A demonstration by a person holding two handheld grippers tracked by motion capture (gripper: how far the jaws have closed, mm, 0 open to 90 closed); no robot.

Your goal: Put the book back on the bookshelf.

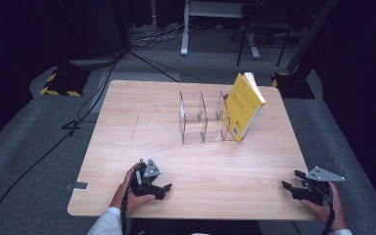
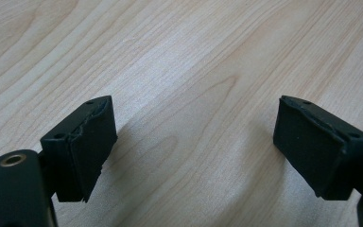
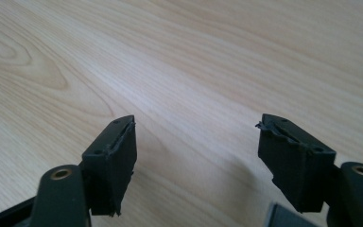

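Observation:
A yellow book (image 1: 244, 105) stands tilted at the right end of a clear acrylic divider rack (image 1: 192, 120) on the far half of the wooden table (image 1: 127, 132). My left gripper (image 1: 164, 190) rests near the front edge, left of centre, jaws pointing right. In the left gripper view, the left gripper (image 2: 196, 142) is open over bare wood. My right gripper (image 1: 292, 179) is at the front right corner, jaws pointing left. The right gripper view has the right gripper (image 3: 198, 151) open too, with nothing between its pads (image 3: 116, 161).
The rack's other slots hold nothing. Cables (image 1: 78, 117) trail over the grey floor left of the table. Black stand bases with yellow stripes (image 1: 58, 83) sit beyond the far corners. The table's right edge (image 1: 298, 161) runs close to my right gripper.

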